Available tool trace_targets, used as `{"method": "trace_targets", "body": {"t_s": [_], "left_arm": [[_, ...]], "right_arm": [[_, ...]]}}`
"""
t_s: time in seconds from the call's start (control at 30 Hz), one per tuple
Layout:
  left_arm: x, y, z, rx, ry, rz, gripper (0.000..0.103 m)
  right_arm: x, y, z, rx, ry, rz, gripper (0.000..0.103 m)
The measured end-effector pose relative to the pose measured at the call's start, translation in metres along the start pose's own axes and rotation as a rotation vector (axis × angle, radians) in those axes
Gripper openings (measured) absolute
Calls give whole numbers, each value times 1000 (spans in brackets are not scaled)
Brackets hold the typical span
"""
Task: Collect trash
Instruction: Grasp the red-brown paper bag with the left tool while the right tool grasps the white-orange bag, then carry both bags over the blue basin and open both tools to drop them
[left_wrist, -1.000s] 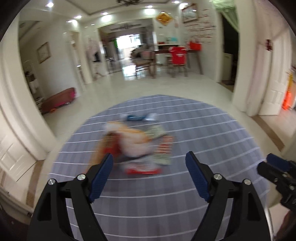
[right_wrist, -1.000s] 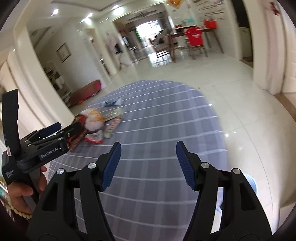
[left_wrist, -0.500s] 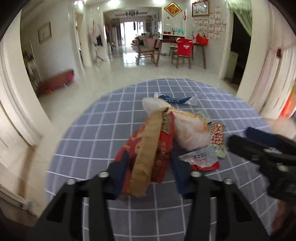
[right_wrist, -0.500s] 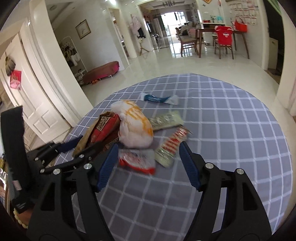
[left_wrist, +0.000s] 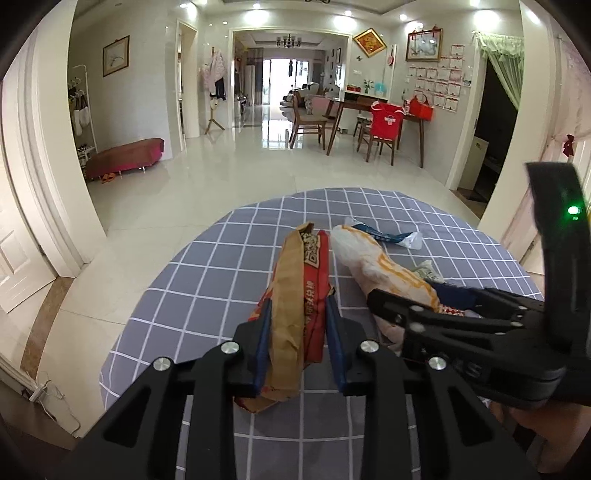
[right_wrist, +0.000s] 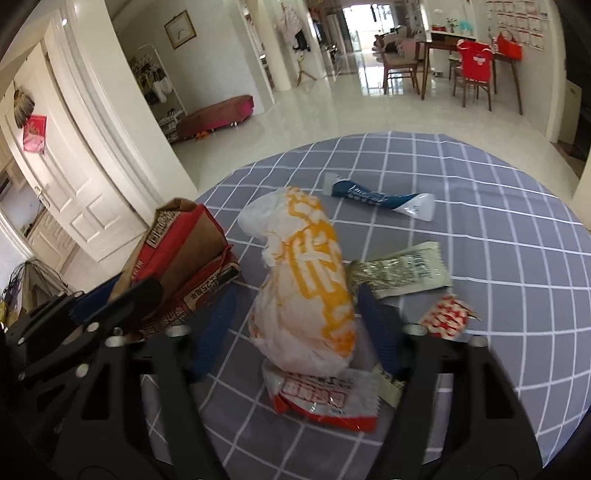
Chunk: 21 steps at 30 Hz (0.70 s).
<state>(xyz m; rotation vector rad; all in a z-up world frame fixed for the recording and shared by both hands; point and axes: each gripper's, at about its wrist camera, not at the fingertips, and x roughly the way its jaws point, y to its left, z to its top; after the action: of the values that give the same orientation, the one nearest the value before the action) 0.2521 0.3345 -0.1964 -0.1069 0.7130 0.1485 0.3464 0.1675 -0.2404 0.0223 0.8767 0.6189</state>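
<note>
Trash lies on a round table with a grey checked cloth. My left gripper is shut on a brown-and-red paper bag, which also shows in the right wrist view. My right gripper is open, its fingers on either side of a white-and-orange crumpled bag, not pinching it. That bag also shows in the left wrist view. A red-and-white wrapper lies under it.
A blue-and-white wrapper, a green-and-white sachet and a red patterned wrapper lie on the cloth beyond the gripper. The table edge is close on the left. A dining table and chairs stand far behind.
Both grippers moved in toward the trash pile. My left gripper closed on the paper bag. My right gripper came forward around the white-and-orange bag.
</note>
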Motion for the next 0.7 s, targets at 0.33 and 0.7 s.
{"method": "trace_targets", "body": {"t_s": [0.33, 0.7], "left_arm": [[-49, -18, 17, -39, -122, -2, 25], [-103, -145, 18, 101, -191, -152, 25]], "right_arm": [[-62, -6, -6, 20, -150, 78, 32], [-191, -76, -53, 129, -304, 7, 32]]}}
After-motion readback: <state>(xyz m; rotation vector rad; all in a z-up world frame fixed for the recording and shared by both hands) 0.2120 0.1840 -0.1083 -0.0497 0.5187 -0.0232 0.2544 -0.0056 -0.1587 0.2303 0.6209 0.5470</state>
